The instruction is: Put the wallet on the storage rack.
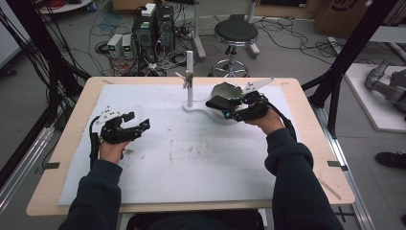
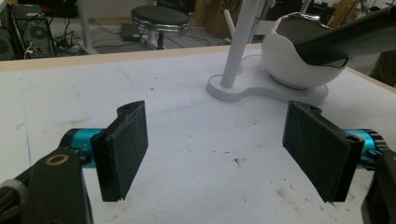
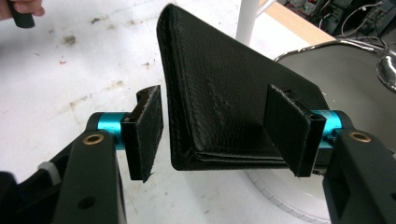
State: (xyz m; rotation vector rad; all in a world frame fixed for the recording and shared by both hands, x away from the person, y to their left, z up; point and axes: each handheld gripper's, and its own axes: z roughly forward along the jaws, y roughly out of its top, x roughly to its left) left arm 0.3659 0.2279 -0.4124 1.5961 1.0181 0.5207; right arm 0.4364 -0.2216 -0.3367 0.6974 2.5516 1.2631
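A black leather wallet [image 3: 219, 88] lies between the jaws of my right gripper [image 3: 217, 140], slanting over the rim of a white bowl [image 3: 348, 70]. The left pad [image 3: 148, 130] stands clear of the wallet's folded edge, so the jaws are open. From the high view the right gripper [image 1: 221, 108] sits at the bowl [image 1: 224, 90] with the wallet [image 1: 218, 101] across its front. The bowl rests on a white base with an upright post [image 1: 189, 76]. My left gripper [image 1: 138, 120] hovers over the mat at the left, open with nothing between its pads [image 2: 123, 149].
A white mat [image 1: 182, 158] covers most of the wooden table [image 1: 72, 143] and carries brown stains. In the left gripper view the post [image 2: 240, 42], base [image 2: 261, 91] and bowl [image 2: 289, 70] stand ahead. A stool [image 1: 235, 31] and computers [image 1: 153, 26] are on the floor beyond.
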